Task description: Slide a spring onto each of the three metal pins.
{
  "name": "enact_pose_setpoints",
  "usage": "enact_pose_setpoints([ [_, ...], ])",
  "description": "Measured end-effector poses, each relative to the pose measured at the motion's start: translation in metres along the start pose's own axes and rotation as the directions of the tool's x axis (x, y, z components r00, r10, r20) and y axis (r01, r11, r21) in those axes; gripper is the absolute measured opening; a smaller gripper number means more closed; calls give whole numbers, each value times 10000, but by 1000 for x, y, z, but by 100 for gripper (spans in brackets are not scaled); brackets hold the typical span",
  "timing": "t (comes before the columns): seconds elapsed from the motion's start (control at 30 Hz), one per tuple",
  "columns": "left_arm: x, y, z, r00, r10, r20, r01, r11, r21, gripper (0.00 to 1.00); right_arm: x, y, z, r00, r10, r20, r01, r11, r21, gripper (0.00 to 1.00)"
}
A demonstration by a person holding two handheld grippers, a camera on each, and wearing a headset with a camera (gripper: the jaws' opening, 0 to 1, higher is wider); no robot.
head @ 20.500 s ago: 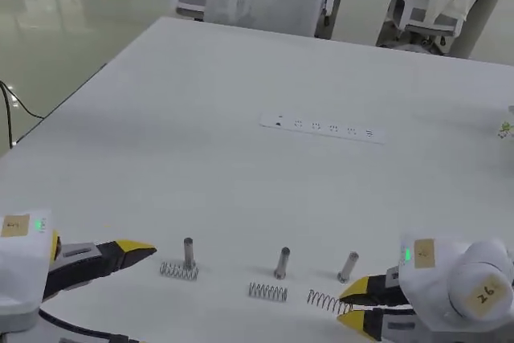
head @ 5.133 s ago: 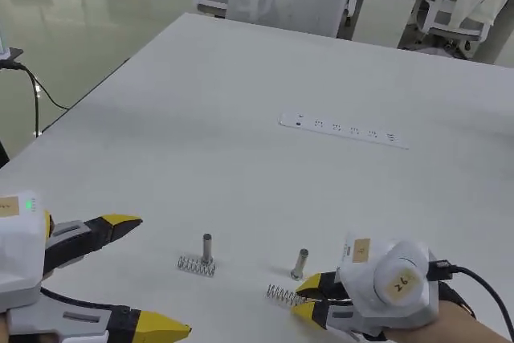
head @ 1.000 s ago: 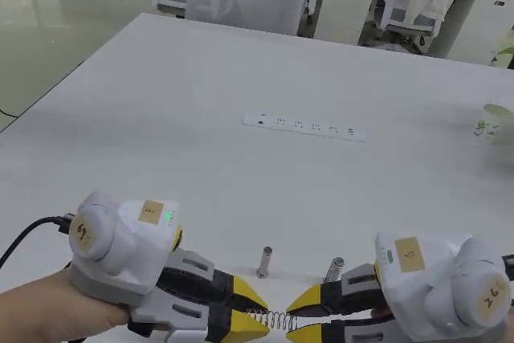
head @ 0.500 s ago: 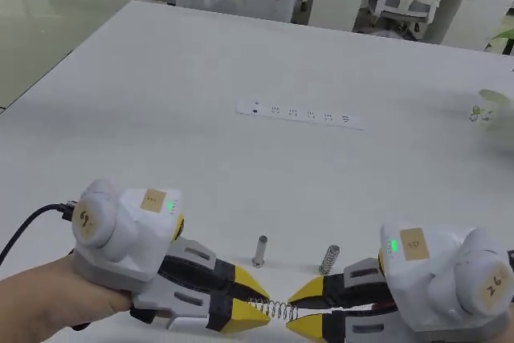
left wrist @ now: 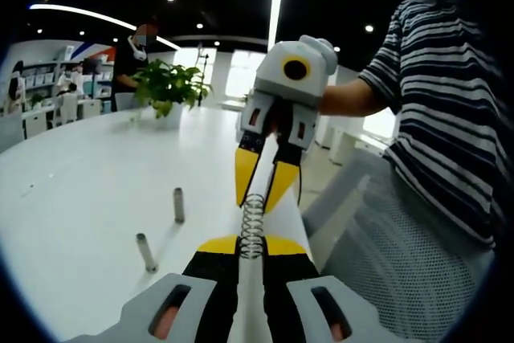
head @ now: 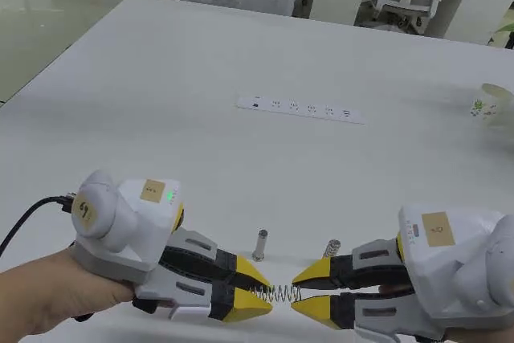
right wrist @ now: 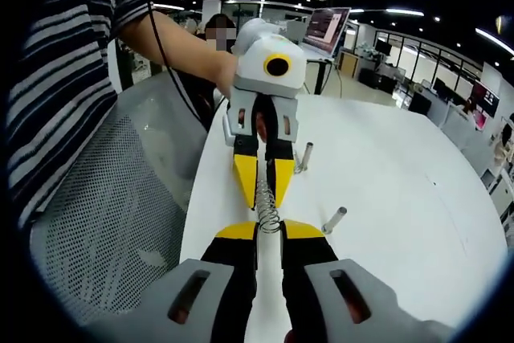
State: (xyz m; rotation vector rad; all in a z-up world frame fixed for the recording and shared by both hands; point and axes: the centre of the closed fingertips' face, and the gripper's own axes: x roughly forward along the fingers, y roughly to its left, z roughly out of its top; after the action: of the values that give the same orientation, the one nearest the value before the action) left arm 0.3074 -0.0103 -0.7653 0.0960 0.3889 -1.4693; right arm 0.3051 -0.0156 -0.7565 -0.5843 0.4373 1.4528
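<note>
The small coiled metal spring hangs level just above the white desk, stretched between two yellow-tipped claws that face each other tip to tip. The left claw is clenched on one end of it and the right claw pinches the other end; both gripper views show the coil running straight from one pair of tips to the other. Just beyond it a short bare metal pin stands upright, and beside that a second pin wears a coil. A white power strip lies farther back. A white paper cup with green print sits near the desk's right edge; I cannot tell what is in it.
</note>
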Motion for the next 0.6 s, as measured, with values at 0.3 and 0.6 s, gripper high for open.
enact_pose_setpoints([
  [0.3, 2, -2, -4, 9996, 126, -235, -121, 9996, 238, 2, 0, -1, 19, 9995, 34, 317, -20, 9991, -435, 8],
  [0.6, 1, 2, -5, 9990, 321, -296, -312, 9991, 301, 2, 5, -1, 31, 9985, -49, 541, 95, 9963, -857, 8],
])
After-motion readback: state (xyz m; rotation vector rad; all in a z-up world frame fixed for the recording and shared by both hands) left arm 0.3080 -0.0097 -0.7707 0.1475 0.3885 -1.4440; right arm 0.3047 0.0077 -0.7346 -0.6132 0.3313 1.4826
